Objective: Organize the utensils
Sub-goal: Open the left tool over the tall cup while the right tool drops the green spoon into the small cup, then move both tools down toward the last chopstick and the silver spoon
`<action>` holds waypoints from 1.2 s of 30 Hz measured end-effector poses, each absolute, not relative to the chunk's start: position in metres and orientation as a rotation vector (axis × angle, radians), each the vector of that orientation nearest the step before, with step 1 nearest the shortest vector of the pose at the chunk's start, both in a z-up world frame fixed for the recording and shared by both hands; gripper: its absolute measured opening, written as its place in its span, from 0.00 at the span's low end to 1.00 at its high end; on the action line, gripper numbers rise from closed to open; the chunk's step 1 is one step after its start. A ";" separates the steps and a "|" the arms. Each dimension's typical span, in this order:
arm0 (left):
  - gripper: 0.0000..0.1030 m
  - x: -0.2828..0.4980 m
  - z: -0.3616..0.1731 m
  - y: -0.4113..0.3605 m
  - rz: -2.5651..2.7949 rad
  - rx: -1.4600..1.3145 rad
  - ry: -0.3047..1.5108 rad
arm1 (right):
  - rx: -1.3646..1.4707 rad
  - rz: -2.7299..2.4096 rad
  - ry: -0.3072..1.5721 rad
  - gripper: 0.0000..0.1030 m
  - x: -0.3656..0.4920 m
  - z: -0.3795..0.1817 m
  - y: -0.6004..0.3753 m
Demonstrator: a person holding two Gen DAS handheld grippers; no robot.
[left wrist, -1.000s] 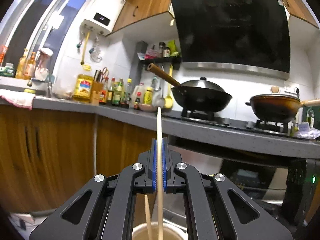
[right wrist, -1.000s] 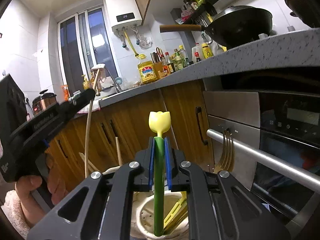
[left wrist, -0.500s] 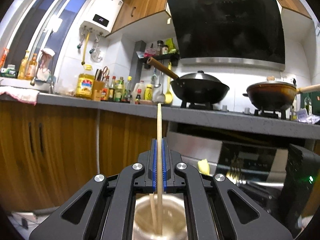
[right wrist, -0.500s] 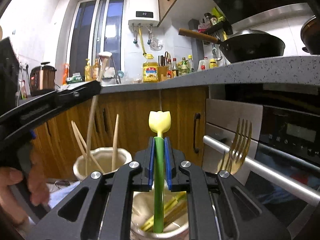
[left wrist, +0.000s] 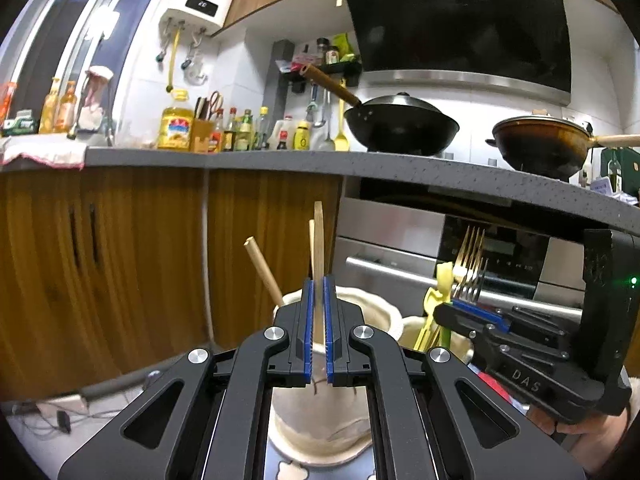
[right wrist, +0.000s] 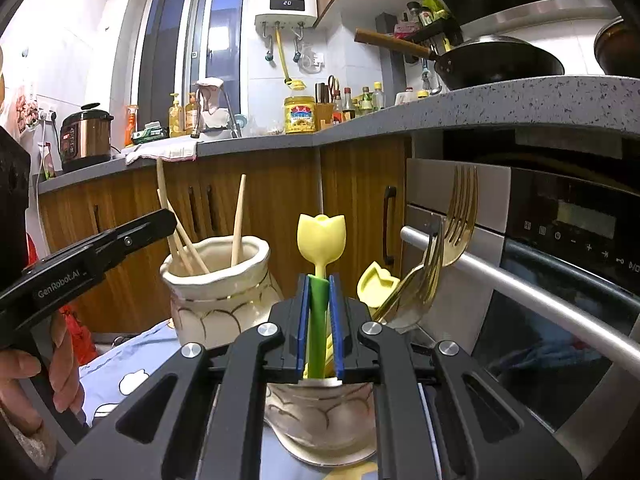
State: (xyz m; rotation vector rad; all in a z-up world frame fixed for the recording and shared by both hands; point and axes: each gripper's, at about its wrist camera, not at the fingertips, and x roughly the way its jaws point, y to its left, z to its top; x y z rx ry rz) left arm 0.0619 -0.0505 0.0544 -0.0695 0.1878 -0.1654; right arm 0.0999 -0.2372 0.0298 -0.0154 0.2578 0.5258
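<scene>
light: bright indoor | edges: fisheye-bent, dark corners | blur: slight, foreground

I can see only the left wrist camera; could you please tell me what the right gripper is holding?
Observer: The right gripper is shut on a green-stemmed utensil with a yellow tulip-shaped top.
Operator: Thank you. Where does its lower end point?
Observer: The stem runs down towards the mouth of the ceramic jar directly under the gripper.
Operator: What else stands in that jar?
Observer: A gold fork, a gold spoon and a second yellow tulip top lean out to the right of the gripper.
</scene>
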 end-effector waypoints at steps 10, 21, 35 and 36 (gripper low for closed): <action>0.16 0.061 0.053 -0.051 -0.163 -0.065 0.196 | 0.035 0.540 0.253 0.31 0.099 0.035 -0.251; 0.55 0.051 0.054 -0.047 -0.146 -0.073 0.170 | 0.081 0.533 0.203 0.58 0.091 0.043 -0.259; 0.93 0.015 0.055 -0.042 -0.163 -0.129 0.108 | 0.176 0.495 0.141 0.96 0.070 0.056 -0.284; 0.94 0.013 0.054 -0.042 -0.168 -0.135 0.114 | 0.186 0.486 0.143 0.96 0.067 0.055 -0.288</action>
